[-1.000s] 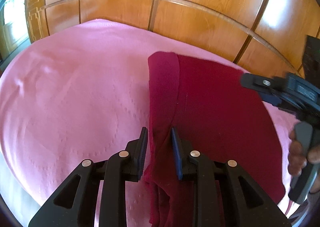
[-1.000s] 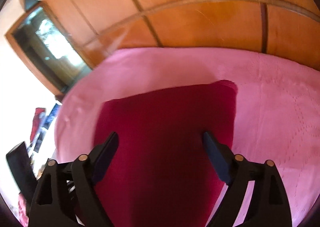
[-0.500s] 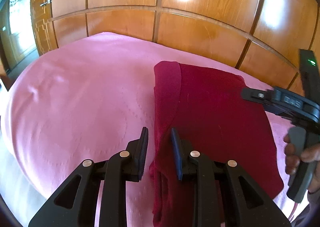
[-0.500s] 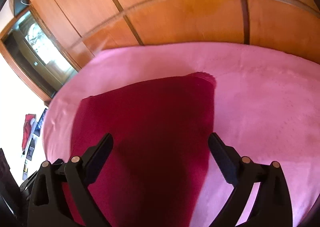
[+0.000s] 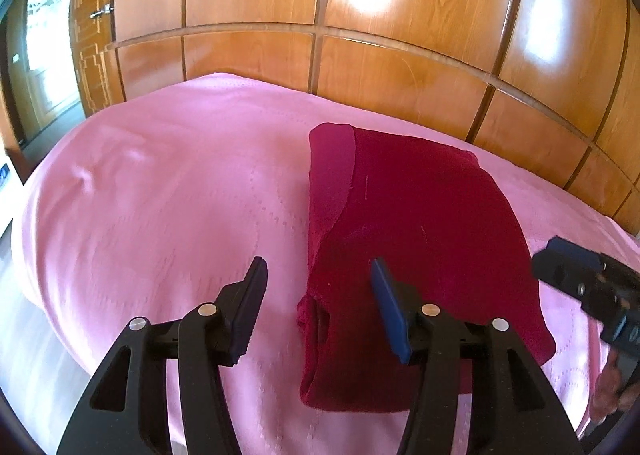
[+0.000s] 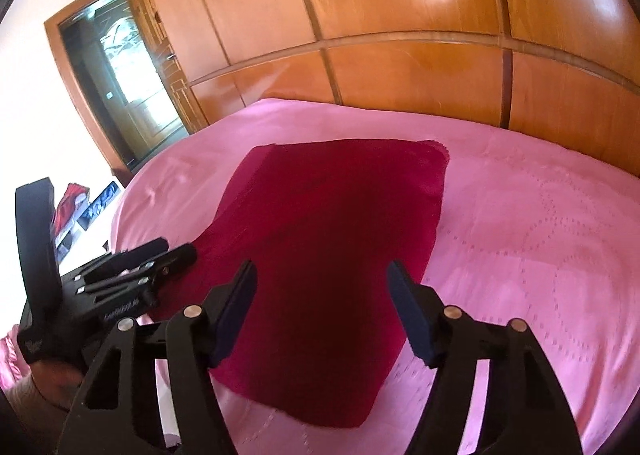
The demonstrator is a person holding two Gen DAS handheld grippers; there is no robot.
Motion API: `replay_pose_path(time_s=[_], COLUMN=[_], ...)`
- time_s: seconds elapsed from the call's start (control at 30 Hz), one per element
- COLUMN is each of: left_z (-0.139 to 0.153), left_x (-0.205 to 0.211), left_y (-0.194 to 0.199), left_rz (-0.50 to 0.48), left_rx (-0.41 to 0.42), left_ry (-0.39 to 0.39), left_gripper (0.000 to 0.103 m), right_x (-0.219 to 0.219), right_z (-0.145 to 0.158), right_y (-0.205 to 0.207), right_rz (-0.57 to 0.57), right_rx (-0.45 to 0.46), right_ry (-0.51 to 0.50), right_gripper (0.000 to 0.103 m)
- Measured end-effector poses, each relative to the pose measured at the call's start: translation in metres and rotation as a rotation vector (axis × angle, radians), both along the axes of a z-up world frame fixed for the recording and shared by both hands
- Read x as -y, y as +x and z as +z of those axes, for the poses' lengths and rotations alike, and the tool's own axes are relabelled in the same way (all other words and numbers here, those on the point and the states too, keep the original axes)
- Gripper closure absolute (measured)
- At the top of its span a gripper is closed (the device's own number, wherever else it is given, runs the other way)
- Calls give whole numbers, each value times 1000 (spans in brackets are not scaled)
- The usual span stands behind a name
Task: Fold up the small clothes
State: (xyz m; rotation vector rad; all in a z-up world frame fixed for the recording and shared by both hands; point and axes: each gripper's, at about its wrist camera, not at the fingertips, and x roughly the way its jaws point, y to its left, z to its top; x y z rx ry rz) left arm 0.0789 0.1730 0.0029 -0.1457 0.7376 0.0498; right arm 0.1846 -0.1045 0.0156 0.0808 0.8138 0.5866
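A dark red garment (image 5: 420, 239) lies folded flat on the pink bedspread (image 5: 168, 191), its folded edge along the left side. My left gripper (image 5: 318, 307) is open and empty, held above the garment's near left corner. My right gripper (image 6: 320, 311) is open and empty above the garment (image 6: 320, 231), near its front edge. The left gripper also shows in the right wrist view (image 6: 132, 259), at the garment's left side. The right gripper's body shows at the right edge of the left wrist view (image 5: 592, 291).
Wooden wardrobe panels (image 5: 360, 67) stand right behind the bed. A doorway with glass (image 6: 132, 79) is at the far left. A few items (image 6: 80, 203) lie on a white surface beside the bed's left edge.
My left gripper has opened and let go of the garment's edge, which now lies flat. Both grippers have pulled back and up from the garment.
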Motion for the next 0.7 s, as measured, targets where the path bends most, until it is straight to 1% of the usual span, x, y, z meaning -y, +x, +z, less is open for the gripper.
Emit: replay_pose_path(time_s=[0.2,0.37,0.53,0.6,0.7], left_z=[-5,-10,-16,-20,-21], left_x=[-3,-5,-5,-5,-6], left_y=[-3,-3,-1,0,0], left_rz=[0,-4,-12,-13,-17], left_rx=[-2,-10,-30,-37,-41], left_ry=[-5,-14,-25,-31,-36], left_gripper=[50,50,50,50,50], right_x=[-12,-17,-23,-24,-24], right_z=[-16,-32,-47,-48,-47], right_y=[-17,-24,-28,-30,-31], right_rz=[36,30,31,34,45], right_rx=[-21,-41,-22,-6,-21], right_ry=[-27,-47,-93,-107,-99], right_gripper=[36,35,34,34,30])
